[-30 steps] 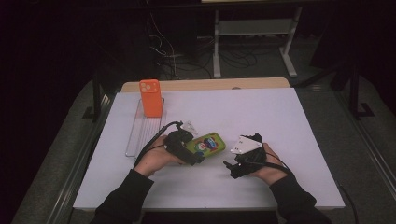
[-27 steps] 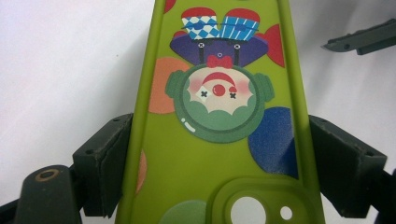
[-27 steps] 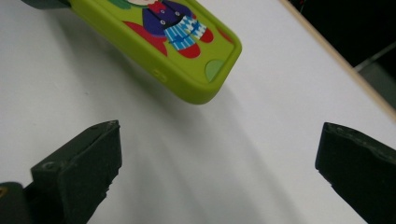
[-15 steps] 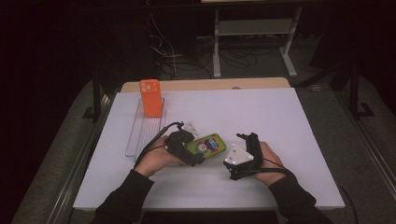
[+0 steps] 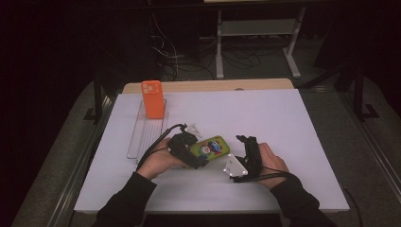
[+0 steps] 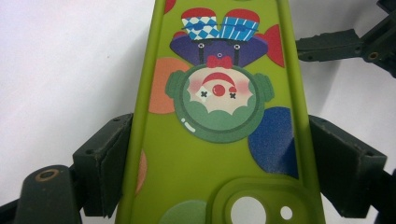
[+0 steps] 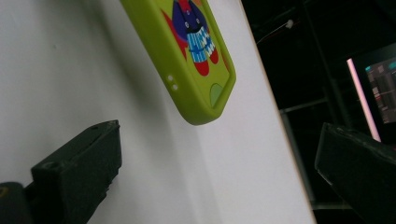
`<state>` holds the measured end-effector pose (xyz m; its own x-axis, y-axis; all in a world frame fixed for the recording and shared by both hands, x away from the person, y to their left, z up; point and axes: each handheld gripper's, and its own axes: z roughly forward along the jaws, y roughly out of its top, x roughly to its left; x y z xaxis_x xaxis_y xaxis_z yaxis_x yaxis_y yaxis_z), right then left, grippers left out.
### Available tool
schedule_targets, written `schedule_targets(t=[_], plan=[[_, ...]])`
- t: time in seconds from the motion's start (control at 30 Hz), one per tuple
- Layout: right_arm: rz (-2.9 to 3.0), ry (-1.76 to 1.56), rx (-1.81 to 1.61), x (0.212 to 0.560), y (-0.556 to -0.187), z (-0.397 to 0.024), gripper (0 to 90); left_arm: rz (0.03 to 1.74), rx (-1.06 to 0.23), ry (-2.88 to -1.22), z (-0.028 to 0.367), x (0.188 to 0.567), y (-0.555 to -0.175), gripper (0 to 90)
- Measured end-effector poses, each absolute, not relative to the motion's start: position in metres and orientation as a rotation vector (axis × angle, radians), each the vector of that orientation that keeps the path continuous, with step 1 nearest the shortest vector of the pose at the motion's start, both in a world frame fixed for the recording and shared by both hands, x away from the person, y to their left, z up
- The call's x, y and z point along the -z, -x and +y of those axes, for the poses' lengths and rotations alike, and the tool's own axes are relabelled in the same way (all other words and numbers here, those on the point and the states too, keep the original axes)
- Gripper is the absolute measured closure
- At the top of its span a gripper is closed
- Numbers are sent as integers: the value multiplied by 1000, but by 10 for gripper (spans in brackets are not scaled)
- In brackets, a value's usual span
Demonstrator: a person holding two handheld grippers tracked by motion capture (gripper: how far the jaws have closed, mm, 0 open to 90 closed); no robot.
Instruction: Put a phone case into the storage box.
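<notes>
Lying near the middle of the white table (image 5: 283, 118), the lime-green rubbery phone case (image 5: 212, 147) with a cartoon clown sits clamped in the left gripper (image 5: 201, 158); its pads (image 6: 105, 163) squeeze both edges, while the right gripper (image 7: 219, 186) gapes empty just beside it.

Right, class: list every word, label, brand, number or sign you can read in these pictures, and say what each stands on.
Green phone case: no words, just a cartoon clown figure and coloured spots.
Orange phone case: no readable text.
Monitor at the edge of the right gripper view: coloured lines of text, too small and blurred to read.
White table: no markings.
So nothing legible anywhere.
</notes>
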<state>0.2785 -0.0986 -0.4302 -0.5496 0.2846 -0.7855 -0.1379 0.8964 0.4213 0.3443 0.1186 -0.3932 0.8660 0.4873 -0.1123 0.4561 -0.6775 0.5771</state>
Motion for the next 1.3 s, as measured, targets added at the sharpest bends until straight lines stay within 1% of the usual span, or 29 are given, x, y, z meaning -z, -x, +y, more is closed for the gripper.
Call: schedule_targets(t=[0.23,0.37,0.43,0.57,0.67,0.8,1.0,1.03,1.23,1.3], plan=[[2043,-43,-489,437,-276,-93,0,679,-71,-2425,119,393,-345,150],[2019,8,-447,440,-275,-89,0,657,-78,-2459,122,391,-347,150],[2003,19,-437,440,-274,-87,31,657,-82,-2460,122,391,-347,150],[1942,56,-404,442,-272,-82,59,655,-81,-2458,122,391,-347,150],[1932,117,-363,441,-272,-79,130,647,-73,-2458,121,391,-346,150],[1876,118,-395,441,-269,-74,183,637,-81,-2454,120,390,-346,150],[1872,167,-384,443,-267,-70,345,622,-76,-2456,119,389,-345,150],[1870,172,-379,444,-267,-69,373,650,-72,-2424,117,390,-343,150],[1867,228,-358,449,-267,-64,530,613,-70,-2450,117,390,-343,150],[1862,230,-347,451,-266,-62,560,624,-65,-2437,117,390,-343,150]])
